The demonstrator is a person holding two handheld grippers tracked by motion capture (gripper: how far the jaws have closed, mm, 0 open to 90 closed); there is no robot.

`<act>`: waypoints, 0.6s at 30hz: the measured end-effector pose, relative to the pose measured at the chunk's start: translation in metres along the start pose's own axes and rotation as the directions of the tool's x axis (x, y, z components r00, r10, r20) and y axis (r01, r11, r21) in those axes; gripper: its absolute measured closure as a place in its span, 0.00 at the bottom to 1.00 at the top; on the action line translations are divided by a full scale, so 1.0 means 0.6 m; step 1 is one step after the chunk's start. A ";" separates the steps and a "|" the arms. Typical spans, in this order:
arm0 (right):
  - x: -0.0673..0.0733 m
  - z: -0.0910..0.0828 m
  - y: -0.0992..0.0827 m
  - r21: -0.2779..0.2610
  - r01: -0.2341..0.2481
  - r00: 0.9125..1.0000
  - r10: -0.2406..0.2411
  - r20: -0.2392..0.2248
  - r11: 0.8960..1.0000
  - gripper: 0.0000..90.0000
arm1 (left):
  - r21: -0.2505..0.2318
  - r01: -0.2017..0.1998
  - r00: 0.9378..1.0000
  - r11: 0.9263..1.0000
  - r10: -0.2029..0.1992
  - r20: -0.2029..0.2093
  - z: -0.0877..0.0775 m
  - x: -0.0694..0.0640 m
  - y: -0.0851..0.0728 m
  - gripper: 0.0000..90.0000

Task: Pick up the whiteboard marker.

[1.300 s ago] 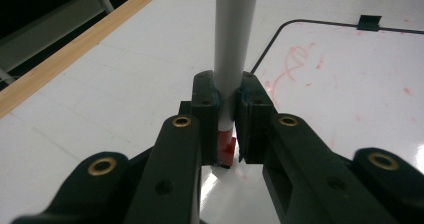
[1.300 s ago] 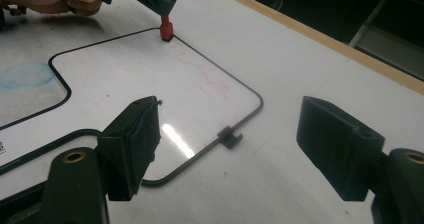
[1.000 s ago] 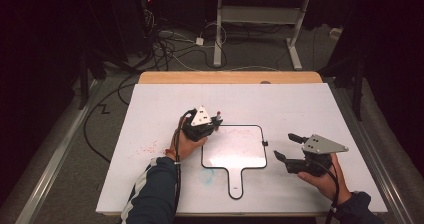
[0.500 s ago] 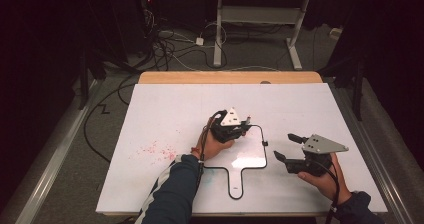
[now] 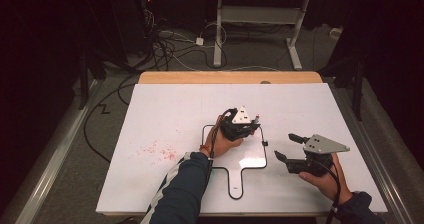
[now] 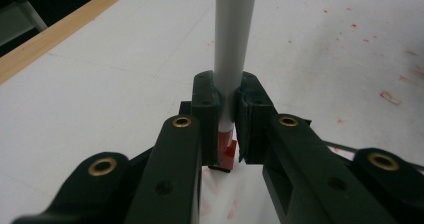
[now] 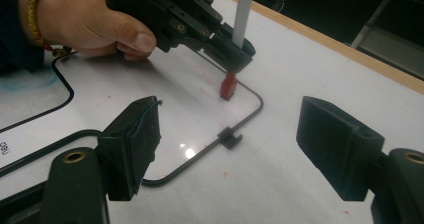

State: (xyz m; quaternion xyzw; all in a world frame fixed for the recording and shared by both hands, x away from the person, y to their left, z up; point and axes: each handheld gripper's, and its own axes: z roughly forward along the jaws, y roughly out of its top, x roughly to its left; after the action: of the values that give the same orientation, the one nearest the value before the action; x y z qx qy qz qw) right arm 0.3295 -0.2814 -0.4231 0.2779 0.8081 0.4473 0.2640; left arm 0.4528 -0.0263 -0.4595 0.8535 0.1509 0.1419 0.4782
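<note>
A small whiteboard with a black rim (image 5: 265, 156) (image 7: 250, 115) and a handle lies flat on the white table. My left gripper (image 5: 252, 126) (image 6: 227, 129) (image 7: 235, 54) is shut on a white marker (image 6: 234, 49) (image 7: 243, 15) held upright, its red tip (image 7: 228, 85) (image 6: 227, 151) down on the board near its far right corner. My right gripper (image 5: 286, 148) (image 7: 230, 149) hovers open to the right of the board, with nothing between its jaws. A hand with a beaded bracelet (image 7: 37, 4) holds the left gripper.
Red marker specks (image 5: 157, 151) stain the white table surface left of the board. A small black clip (image 7: 230, 138) sits on the board's rim. The wooden table edge (image 5: 230, 77) runs along the far side, with cables and desk legs on the floor beyond.
My left gripper with the marker has moved right, from the board's left edge to its far right corner. The right gripper has stayed in place.
</note>
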 end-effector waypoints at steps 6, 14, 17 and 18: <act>-0.001 -0.002 0.001 -0.002 0.002 1.000 -0.002 0.006 1.000 0.29 | 0.006 0.031 0.999 0.999 -0.031 -0.010 -0.025 0.016 -0.017 0.88; -0.001 -0.001 0.003 -0.003 -0.001 1.000 0.001 0.010 1.000 0.29 | -0.004 0.055 0.998 0.998 -0.055 -0.020 -0.050 0.019 -0.036 0.88; -0.003 0.002 0.003 0.001 -0.004 1.000 0.004 0.010 1.000 0.29 | 0.003 0.047 0.999 0.999 -0.047 -0.023 -0.054 0.021 -0.037 0.88; -0.003 0.002 0.003 0.002 -0.005 1.000 0.005 0.012 1.000 0.29 | 0.006 0.043 0.999 0.999 -0.043 -0.024 -0.056 0.022 -0.037 0.88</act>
State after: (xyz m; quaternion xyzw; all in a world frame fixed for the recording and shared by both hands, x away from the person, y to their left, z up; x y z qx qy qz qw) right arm 0.3322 -0.2812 -0.4218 0.2828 0.8063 0.4454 0.2674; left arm 0.4491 0.0158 -0.4607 0.8498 0.1752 0.1413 0.4767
